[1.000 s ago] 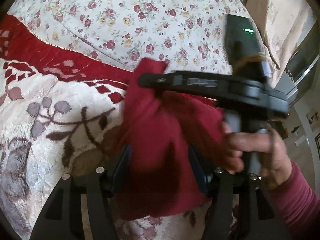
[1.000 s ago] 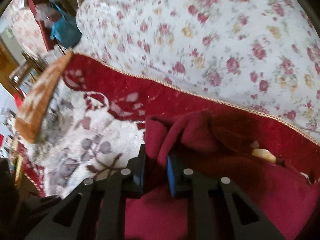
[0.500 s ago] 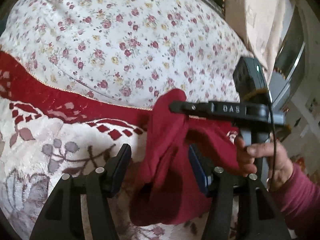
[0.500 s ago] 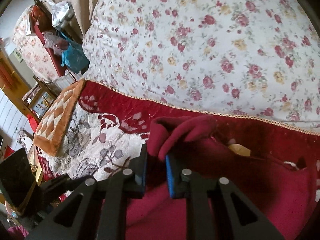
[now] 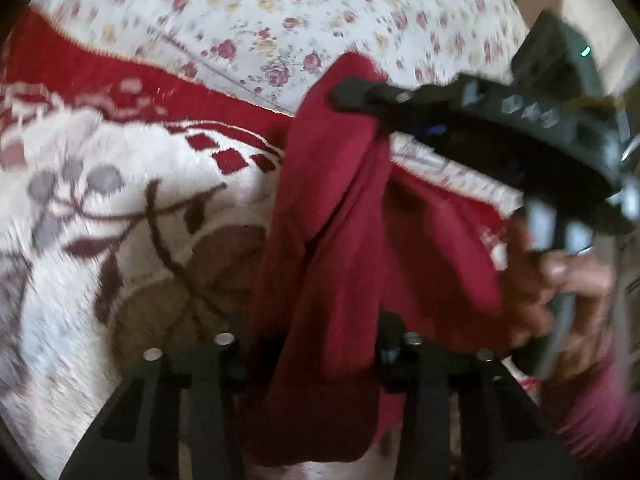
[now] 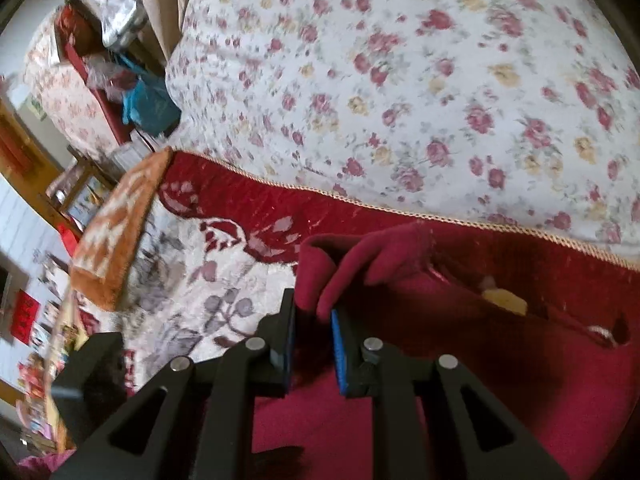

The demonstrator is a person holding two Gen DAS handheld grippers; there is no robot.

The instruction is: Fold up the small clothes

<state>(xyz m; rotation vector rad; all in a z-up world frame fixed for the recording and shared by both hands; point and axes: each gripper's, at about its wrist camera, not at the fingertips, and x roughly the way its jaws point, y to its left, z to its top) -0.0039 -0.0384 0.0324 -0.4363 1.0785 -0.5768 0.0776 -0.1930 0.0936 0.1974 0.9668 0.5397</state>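
A small dark red garment (image 5: 328, 248) hangs lifted above the bed. In the left wrist view it drapes between my left gripper's (image 5: 308, 356) wide-apart fingers, so that gripper is open. My right gripper (image 5: 352, 94), seen there from the side, pinches the garment's top corner. In the right wrist view my right gripper (image 6: 312, 316) is shut on a folded edge of the red garment (image 6: 360, 264), which spreads to the right with a yellow label (image 6: 504, 300) showing.
A white, red and grey patterned blanket (image 5: 120, 208) covers the bed below. A floral quilt (image 6: 400, 80) bulges behind it. An orange patterned cushion (image 6: 116, 232) lies at the bed's left edge. Cluttered furniture (image 6: 100, 60) stands far left.
My right gripper has lifted the garment's corner higher and farther over the bed. The left gripper has stayed open with the cloth draped between its fingers.
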